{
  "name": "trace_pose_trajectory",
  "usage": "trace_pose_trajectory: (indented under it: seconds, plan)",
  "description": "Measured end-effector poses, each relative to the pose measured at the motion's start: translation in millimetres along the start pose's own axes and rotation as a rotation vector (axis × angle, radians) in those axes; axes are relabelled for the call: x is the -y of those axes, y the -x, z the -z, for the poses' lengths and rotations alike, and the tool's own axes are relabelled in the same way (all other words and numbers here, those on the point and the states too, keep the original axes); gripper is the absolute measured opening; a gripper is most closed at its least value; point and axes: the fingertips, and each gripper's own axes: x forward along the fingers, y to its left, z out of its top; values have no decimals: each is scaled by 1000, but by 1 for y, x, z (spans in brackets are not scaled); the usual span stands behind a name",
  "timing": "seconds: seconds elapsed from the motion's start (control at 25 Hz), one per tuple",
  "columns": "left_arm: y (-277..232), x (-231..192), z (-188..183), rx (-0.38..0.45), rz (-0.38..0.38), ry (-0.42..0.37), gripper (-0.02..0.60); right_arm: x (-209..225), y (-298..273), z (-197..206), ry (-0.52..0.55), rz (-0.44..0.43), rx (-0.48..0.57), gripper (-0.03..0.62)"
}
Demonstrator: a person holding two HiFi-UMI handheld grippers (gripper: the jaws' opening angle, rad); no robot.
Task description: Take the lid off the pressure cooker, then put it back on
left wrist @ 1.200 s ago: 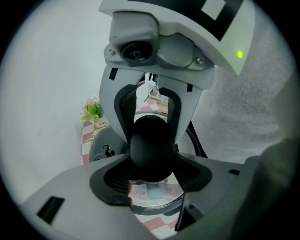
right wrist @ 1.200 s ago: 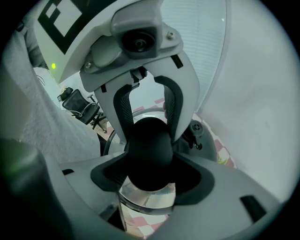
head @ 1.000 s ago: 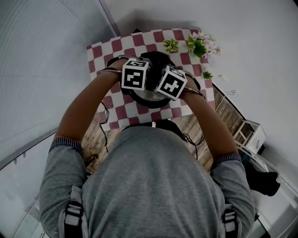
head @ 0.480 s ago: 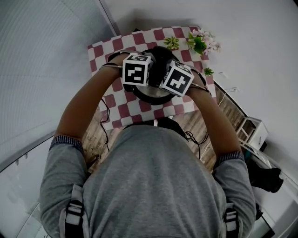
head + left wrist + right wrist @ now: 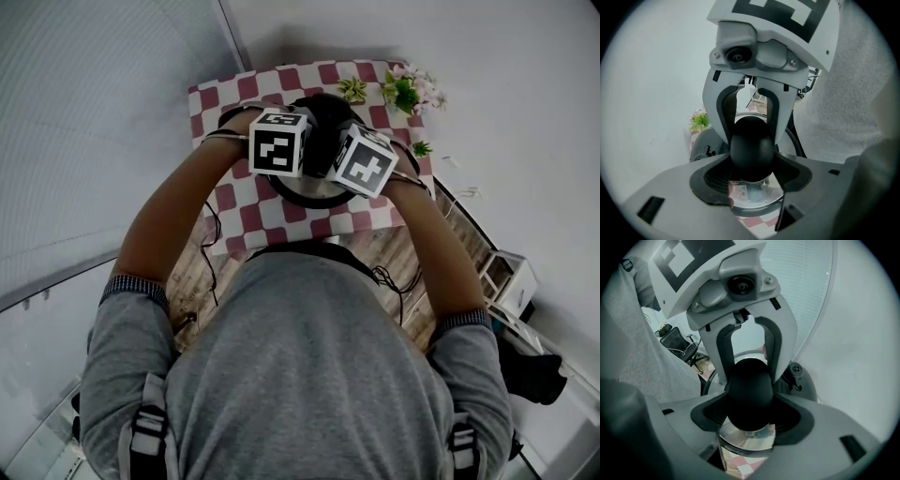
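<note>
Lid knob (image 5: 751,143) is clamped from 2 sides by the left gripper (image 5: 752,165) and right gripper (image 5: 750,404). It is held over the checkered tablecloth (image 5: 234,202).

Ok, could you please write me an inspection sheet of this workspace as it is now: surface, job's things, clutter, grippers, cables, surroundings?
Surface: red and white checked cloth covering the whole top.
Job's things: silver pressure cooker in the middle of the cloth; its shiny steel lid is gripped by its black round knob; whether the lid is clear of the cooker cannot be told.
Clutter: small green plants with pale flowers at the far right corner of the cloth.
Grippers: left gripper and right gripper are both shut on the knob, from opposite sides.
Cables: dark cables hang below the near edge of the cloth.
Surroundings: wooden floor, white wall.
</note>
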Motion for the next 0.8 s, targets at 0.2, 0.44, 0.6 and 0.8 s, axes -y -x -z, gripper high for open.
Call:
trace_pose_trajectory:
  seconds: [0.2, 0.44, 0.6, 0.8]
  plan:
    - [9, 25, -3, -25, -44, 53, 299, -26, 5, -3, 68, -15, 21, 293]
    - [18, 54, -3, -64, -109, 144, 299, -56, 10, -11, 185, -48, 50, 293]
    - [28, 74, 7, -79, -156, 211, 299, -77, 9, -25, 259, -65, 75, 293]
    - [53, 96, 29, -89, -219, 265, 299, -101, 6, -58, 330, -68, 91, 293]
